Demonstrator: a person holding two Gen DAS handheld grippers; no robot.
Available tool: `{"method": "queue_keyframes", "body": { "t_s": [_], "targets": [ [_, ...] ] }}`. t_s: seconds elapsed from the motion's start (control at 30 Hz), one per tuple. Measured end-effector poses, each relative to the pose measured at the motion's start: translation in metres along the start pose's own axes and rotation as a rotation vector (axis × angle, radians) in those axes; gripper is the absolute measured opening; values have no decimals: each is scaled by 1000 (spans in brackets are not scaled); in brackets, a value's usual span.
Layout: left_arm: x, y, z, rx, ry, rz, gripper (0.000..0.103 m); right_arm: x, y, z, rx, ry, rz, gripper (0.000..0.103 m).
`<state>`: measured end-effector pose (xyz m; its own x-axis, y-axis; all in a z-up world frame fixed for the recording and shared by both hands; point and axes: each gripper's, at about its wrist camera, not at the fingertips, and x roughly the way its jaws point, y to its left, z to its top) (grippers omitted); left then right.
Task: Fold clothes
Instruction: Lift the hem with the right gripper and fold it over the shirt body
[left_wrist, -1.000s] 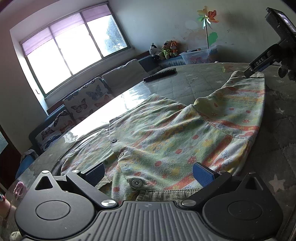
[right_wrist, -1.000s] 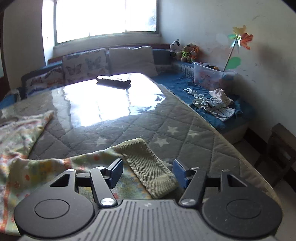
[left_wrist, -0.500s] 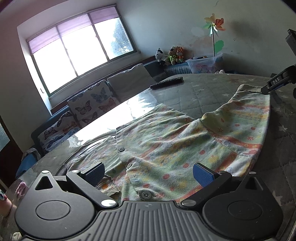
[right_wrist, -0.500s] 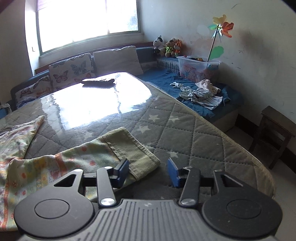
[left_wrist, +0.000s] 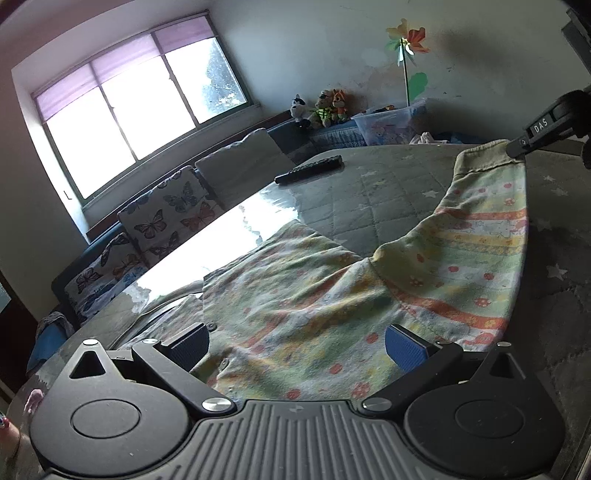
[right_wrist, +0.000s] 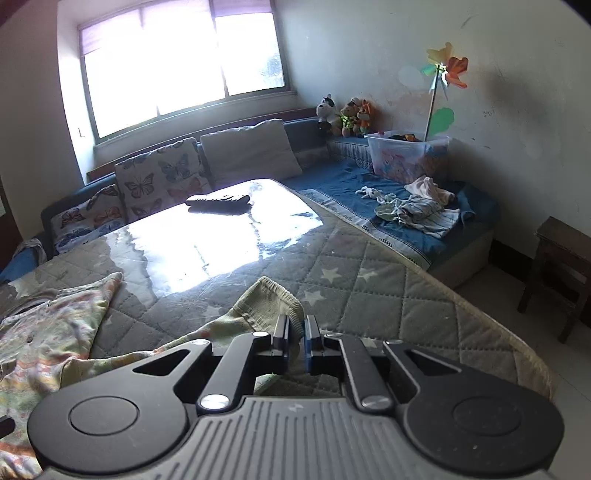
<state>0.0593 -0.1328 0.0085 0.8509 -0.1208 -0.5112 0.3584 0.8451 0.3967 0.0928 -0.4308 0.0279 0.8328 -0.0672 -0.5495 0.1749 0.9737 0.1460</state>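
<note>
A child's pale green patterned garment (left_wrist: 332, 306) with snap buttons lies spread on the quilted table. My left gripper (left_wrist: 295, 343) is open just above its near edge, touching nothing. My right gripper (right_wrist: 296, 332) is shut on the ribbed cuff (right_wrist: 273, 299) of the garment's sleeve and holds it lifted off the table. In the left wrist view the right gripper (left_wrist: 517, 147) shows at the far right, pinching the cuff (left_wrist: 480, 155), with the sleeve stretched up toward it.
A black remote (right_wrist: 218, 201) lies on the glossy far part of the table (right_wrist: 369, 288). A blue sofa with butterfly cushions (right_wrist: 159, 184), loose clothes (right_wrist: 417, 210) and a plastic bin (right_wrist: 406, 155) lies beyond. A dark stool (right_wrist: 561, 269) stands at the right.
My right gripper closed on the sleeve cuff and lifted it. The left gripper stayed open and shifted slightly over the garment's near edge.
</note>
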Motion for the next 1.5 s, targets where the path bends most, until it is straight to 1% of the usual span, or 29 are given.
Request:
{"method": "queue_keyframes", "body": {
  "t_s": [0.13,0.27,0.37,0.43,0.53,0.63,0.73,0.87,0.97,1.17,1.23,1.33,1.37,1.43,1.5],
  "targets": [
    [8,-14,0,33,10,-26,103,-11,2,11,12,-22,34,7],
    [15,-25,-4,63,21,-43,103,-32,13,31,-3,-73,98,7],
    [11,-22,-5,48,13,-41,103,-50,32,48,-33,-118,163,7],
    [4,-13,-6,25,-2,-26,103,-61,47,57,-53,-144,215,7],
    [-11,9,-9,-38,-17,8,103,-73,73,67,-102,-177,278,7],
    [-26,36,-18,-103,-25,67,103,-84,114,72,-173,-197,374,7],
    [-42,62,-34,-165,-16,138,103,-87,155,71,-237,-194,457,7],
    [-60,92,-58,-234,1,224,103,-86,209,60,-328,-167,553,7],
    [-69,108,-76,-289,19,266,103,-84,249,43,-400,-129,617,7],
    [-80,130,-103,-364,61,324,103,-77,305,-1,-517,-5,704,7],
    [-81,135,-109,-379,69,336,103,-74,316,-16,-544,47,732,8],
    [-82,141,-113,-396,75,352,103,-72,319,-33,-568,114,771,20],
    [-83,143,-113,-400,76,357,103,-74,317,-38,-576,127,779,27],
    [-84,144,-111,-404,71,363,103,-77,311,-43,-596,132,775,27],
    [-84,146,-108,-406,63,368,103,-77,297,-46,-617,141,738,28]
  ]
}}
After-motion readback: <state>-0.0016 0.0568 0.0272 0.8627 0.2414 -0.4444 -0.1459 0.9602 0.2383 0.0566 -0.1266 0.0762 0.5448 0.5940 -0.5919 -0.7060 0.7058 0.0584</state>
